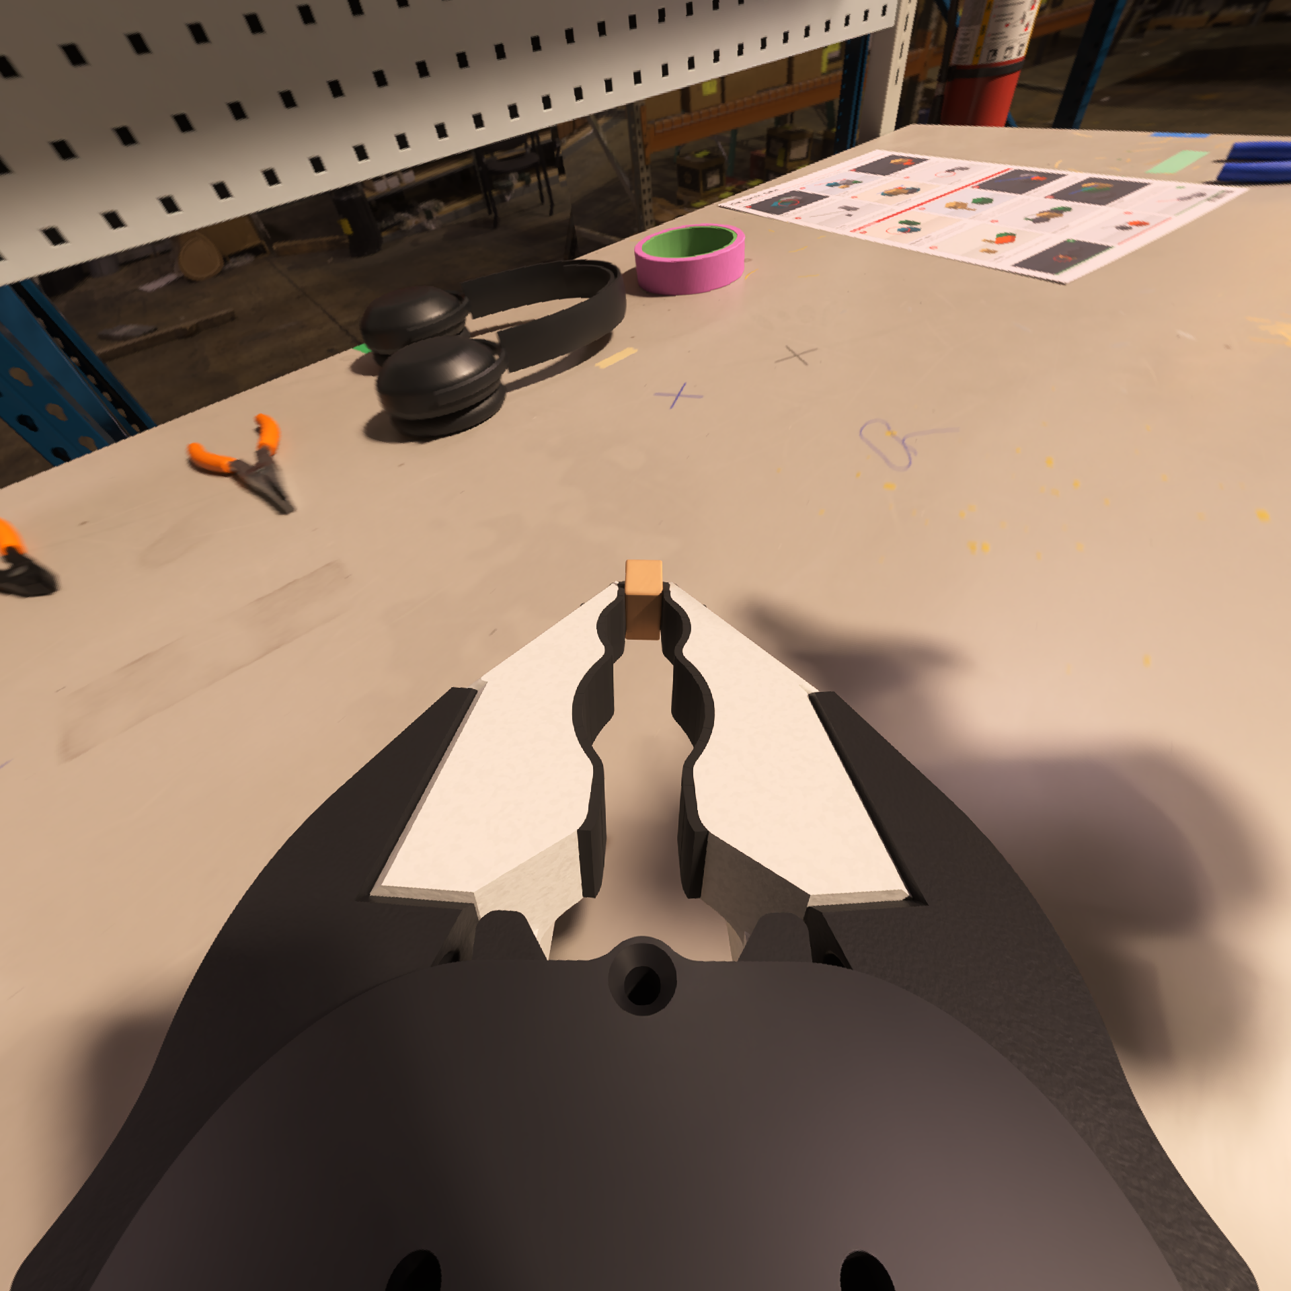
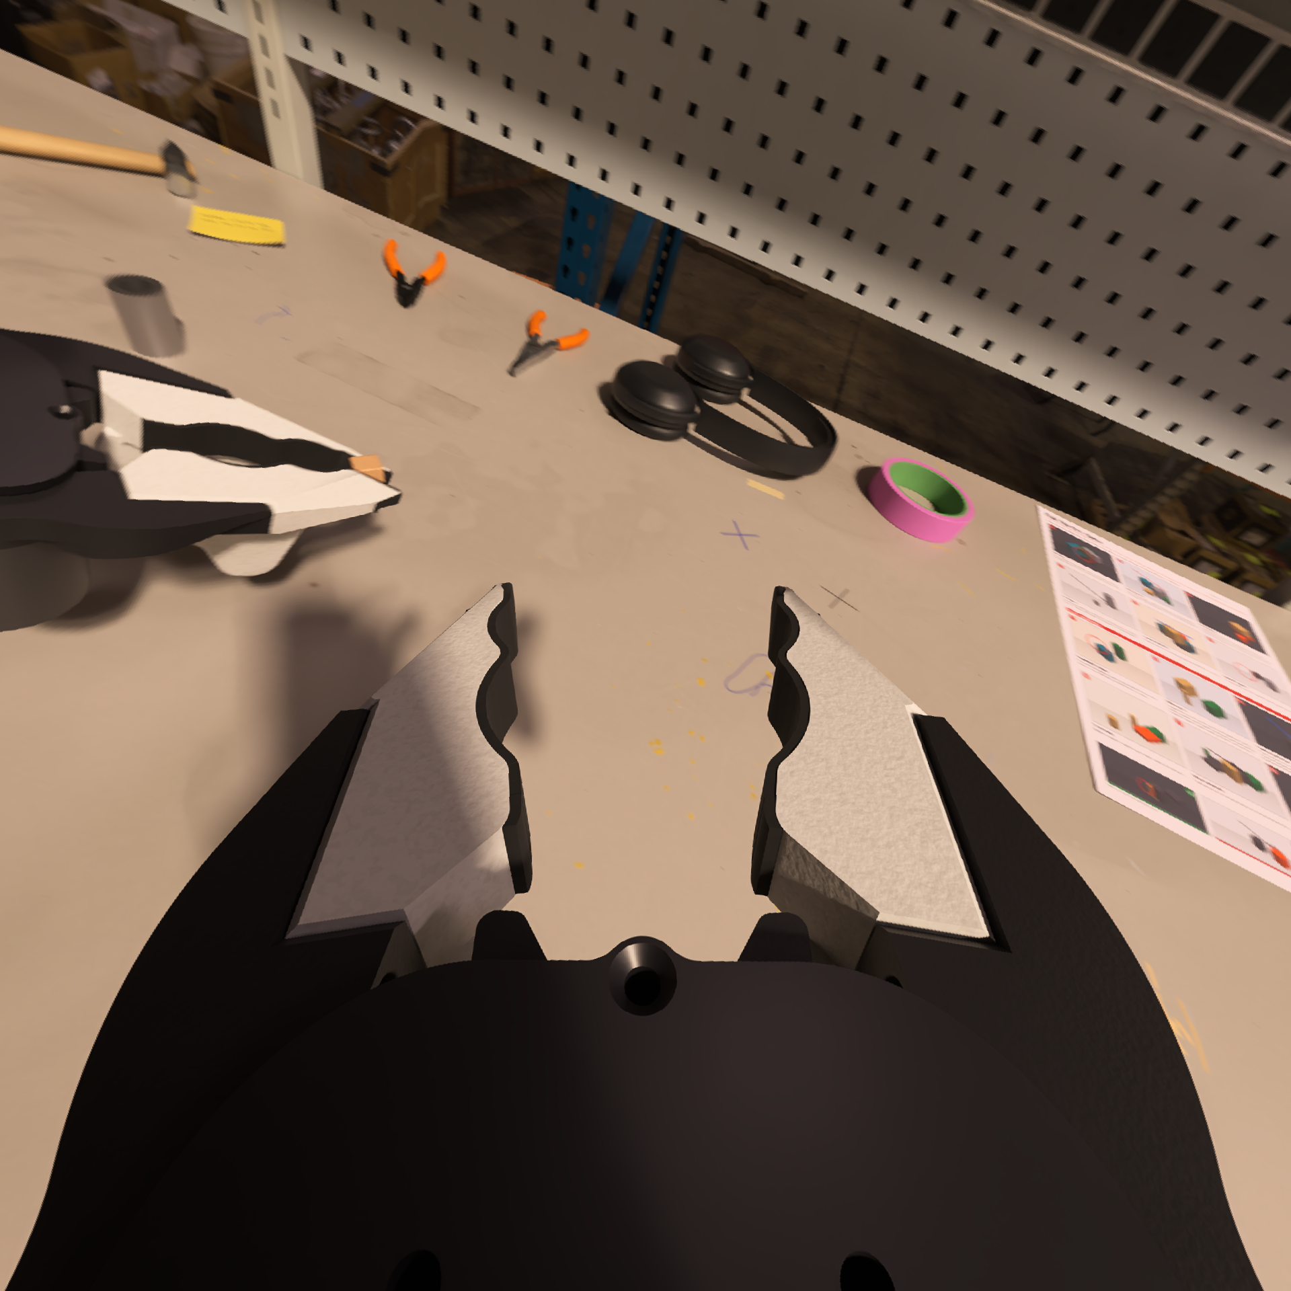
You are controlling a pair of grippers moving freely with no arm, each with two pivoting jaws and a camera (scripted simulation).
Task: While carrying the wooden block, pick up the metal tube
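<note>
Nearest to us in the left wrist view, our left gripper [image 1: 643, 594] has its two white fingers drawn in on a small tan wooden block [image 1: 643, 599], pinched upright between the very tips and held above the scuffed beige work surface [image 1: 908, 559]. In the right wrist view the same left gripper [image 2: 381, 482] shows at the left, tips pointing right, with the wooden block [image 2: 367, 465] clamped at its end.

Our right gripper [image 2: 643, 608] hangs over a bare stretch of the surface [image 2: 629, 768] with its fingers spread wide and nothing between them.

Farther out in the right wrist view, the short grey metal tube [image 2: 147, 314] stands upright on the surface at far left, beyond the left gripper and well apart from our right gripper. We cannot find the tube in the left wrist view.

Beyond the grippers lie two orange-handled pliers [image 2: 548, 341], one pair [image 2: 413, 269] farther left than the other. To their right rest black over-ear headphones [image 2: 705, 405], and right again a pink roll of tape with a green inner ring [image 2: 921, 499]. In the left wrist view those headphones [image 1: 475, 342] and the tape roll [image 1: 689, 257] sit at mid distance, left of centre.

A printed sheet of small pictures [image 2: 1173, 684] lies flat at the right. At the far left we see a yellow note [image 2: 236, 225] and a wooden-handled hammer [image 2: 105, 157]. A white perforated panel [image 2: 908, 174] runs along the back of the surface.
</note>
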